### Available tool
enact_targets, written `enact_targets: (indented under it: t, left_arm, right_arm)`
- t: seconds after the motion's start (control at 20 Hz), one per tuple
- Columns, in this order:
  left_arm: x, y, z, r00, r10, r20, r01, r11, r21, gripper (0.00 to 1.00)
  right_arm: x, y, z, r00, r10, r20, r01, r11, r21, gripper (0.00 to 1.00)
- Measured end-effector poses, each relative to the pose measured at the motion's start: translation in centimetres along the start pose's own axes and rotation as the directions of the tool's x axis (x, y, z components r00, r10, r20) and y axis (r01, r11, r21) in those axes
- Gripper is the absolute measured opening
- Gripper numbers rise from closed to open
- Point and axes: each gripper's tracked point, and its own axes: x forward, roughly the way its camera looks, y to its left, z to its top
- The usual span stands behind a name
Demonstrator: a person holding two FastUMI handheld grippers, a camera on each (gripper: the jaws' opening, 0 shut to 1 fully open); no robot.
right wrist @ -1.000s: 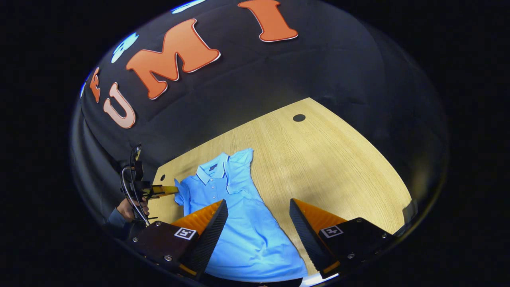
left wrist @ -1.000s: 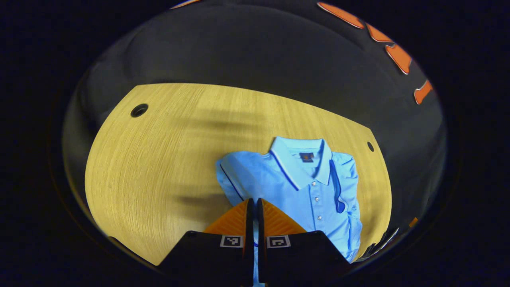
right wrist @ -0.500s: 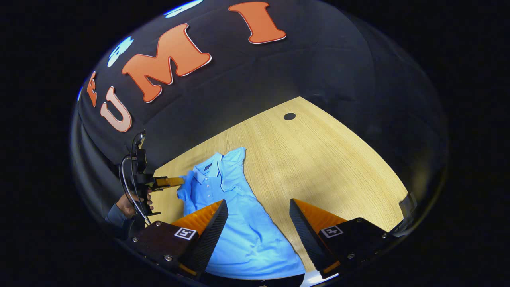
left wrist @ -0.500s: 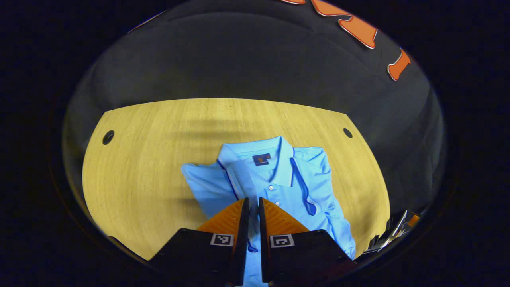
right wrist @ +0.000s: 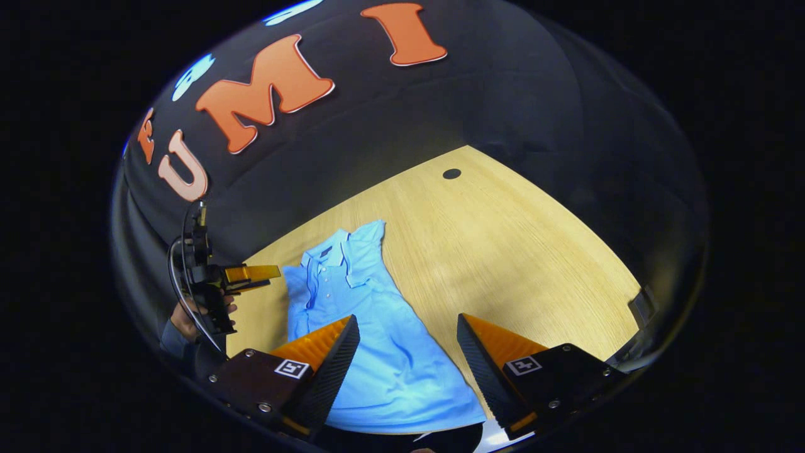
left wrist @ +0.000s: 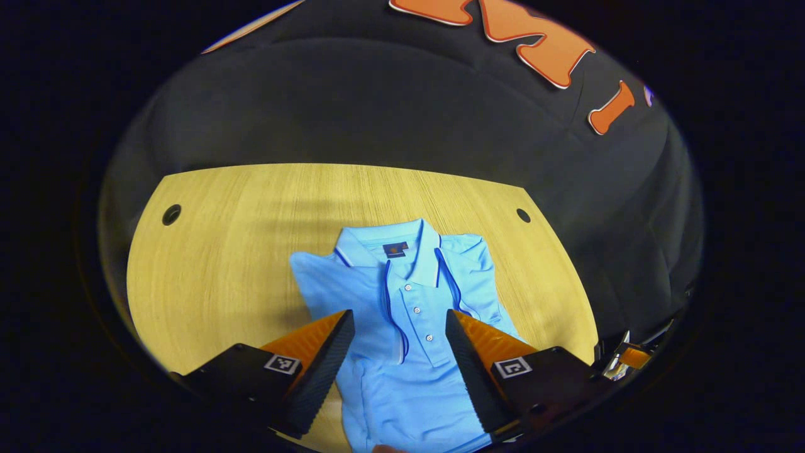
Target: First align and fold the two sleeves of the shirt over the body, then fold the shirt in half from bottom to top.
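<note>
Left claw [left wrist: 396,327] parted above shirt [left wrist: 402,302], sleeves folded

Bare table [left wrist: 220,264] left of shirt [left wrist: 402,302] and far of collar; wide bare stretch on right. Cable holes [left wrist: 171,214] flush. Booth wall closes far edge.

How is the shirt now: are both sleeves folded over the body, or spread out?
Both folded in. The shirt lies narrow on the table, sleeves over its front; the bottom half is not yet folded up.

Light blue shirt [left wrist: 402,302] with darker trim, pale woodgrain table [left wrist: 220,264].
</note>
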Motion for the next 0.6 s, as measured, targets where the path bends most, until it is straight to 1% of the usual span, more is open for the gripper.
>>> enact_targets:
  t: [0.05,0.2,0.35,0.4,0.45,0.6]
  left_arm:
    - [-1.2,0.2,-0.5,1.0,0.016,0.014,-0.016,1.0,0.0,0.98]
    - [-5.4,0.5,-2.2,0.995,0.075,0.06,-0.074,0.997,-0.014,0.99]
    - [-9.6,-0.3,-4.9,0.989,0.097,0.114,-0.092,0.995,-0.045,1.0]
    - [-10.7,-0.5,-5.8,0.986,0.107,0.125,-0.101,0.993,-0.053,0.96]
    - [-11.8,-0.8,-7.0,0.984,0.115,0.136,-0.108,0.992,-0.061,0.99]
    - [-14.8,-1.3,-10.2,0.976,0.141,0.166,-0.133,0.989,-0.058,0.99]
  right_arm:
    - [0.1,0.2,-0.2,1.0,0.014,-0.005,-0.014,1.0,-0.018,0.98]
    - [0.0,0.8,-1.1,0.998,0.061,-0.032,-0.063,0.996,-0.067,0.97]
    - [-0.6,0.6,-2.1,0.994,0.09,-0.055,-0.096,0.988,-0.123,0.97]
    - [-0.9,0.4,-2.6,0.993,0.099,-0.063,-0.107,0.984,-0.139,0.98]
    - [-1.1,0.2,-3.2,0.992,0.105,-0.076,-0.116,0.981,-0.154,0.98]
    - [-1.8,-0.9,-5.5,0.987,0.114,-0.117,-0.135,0.973,-0.188,0.97]
